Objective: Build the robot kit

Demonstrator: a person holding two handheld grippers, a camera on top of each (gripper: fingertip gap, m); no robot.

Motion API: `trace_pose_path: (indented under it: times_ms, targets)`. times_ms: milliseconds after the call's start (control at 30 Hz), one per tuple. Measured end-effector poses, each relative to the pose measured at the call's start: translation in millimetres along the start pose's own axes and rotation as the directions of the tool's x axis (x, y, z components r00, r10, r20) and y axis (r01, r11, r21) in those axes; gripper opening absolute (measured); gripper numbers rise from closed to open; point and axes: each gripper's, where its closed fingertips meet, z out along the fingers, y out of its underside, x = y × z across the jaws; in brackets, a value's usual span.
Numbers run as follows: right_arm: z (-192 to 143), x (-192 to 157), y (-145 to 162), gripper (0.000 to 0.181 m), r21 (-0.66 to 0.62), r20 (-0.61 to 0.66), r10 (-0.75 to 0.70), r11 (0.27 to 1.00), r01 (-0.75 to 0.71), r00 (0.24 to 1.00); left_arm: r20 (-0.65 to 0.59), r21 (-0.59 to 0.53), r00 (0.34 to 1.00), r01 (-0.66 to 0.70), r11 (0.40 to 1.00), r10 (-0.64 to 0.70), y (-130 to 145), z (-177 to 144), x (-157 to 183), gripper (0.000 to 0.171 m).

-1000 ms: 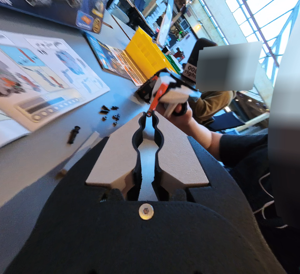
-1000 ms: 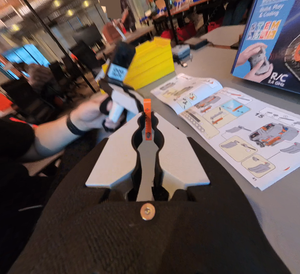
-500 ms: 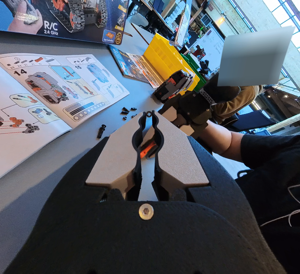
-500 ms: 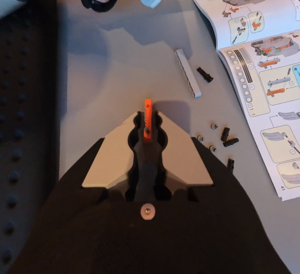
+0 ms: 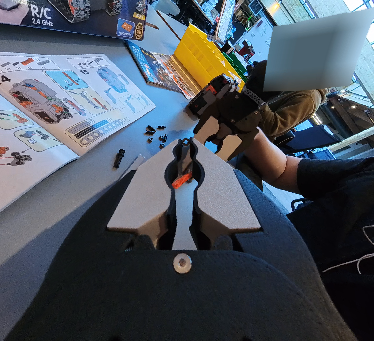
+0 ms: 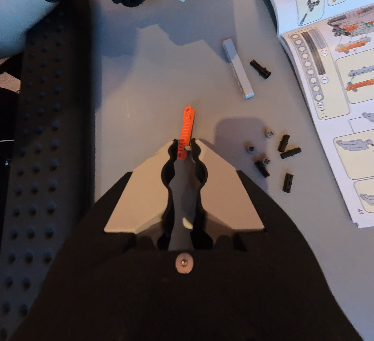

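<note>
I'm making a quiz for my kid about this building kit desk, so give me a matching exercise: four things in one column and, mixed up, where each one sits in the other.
Things:
1. orange toothed beam
2. grey beam
3. small black ring
4. yellow bin

Places:
A. lying flat on the table beside a black pin
B. standing just past the closed booklet
C. between the fingertips of the right gripper
D. pinched at the tips of the left gripper

Pairs: 1-C, 2-A, 3-D, 4-B
</note>
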Motion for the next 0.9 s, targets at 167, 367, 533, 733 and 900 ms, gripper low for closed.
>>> trace_pose_path:
  times_ms: [167, 367, 533, 733, 900]
  targets:
    - [1.8, -5.0, 7.3, 0.013, -0.039, 0.03, 0.021, 0.999, -0.02, 0.999, -0.012, -0.011, 1.0, -0.003, 1.0, 0.003, 1.7, 1.0, 2.3, 0.003]
    - [-0.7, -9.9, 5.9, 0.006, -0.049, 0.025, -0.036, 0.998, 0.038, 0.999, -0.02, -0.046, 1.0, 0.011, 0.999, -0.012, 8.3, 4.5, 1.9, 0.003]
    - [-7.9, -4.2, -14.7, 0.006, 0.067, -0.026, -0.027, 0.997, 0.028, 0.999, -0.021, -0.031, 0.999, 0.039, 0.999, -0.039, 7.2, 3.7, -1.2, 0.003]
    - [-34.1, 26.8, -61.6, 0.006, 0.459, 0.029, 0.339, 0.831, -0.314, 0.94, -0.062, 0.097, 0.997, 0.053, 0.994, -0.047, -8.6, 2.9, 10.9, 0.003]
    - [-48.3, 32.6, -81.5, 0.005, 0.612, 0.131, 0.474, 0.652, -0.447, 0.871, -0.021, 0.151, 0.997, -0.076, 0.986, 0.08, -11.8, 14.6, 31.1, 0.003]
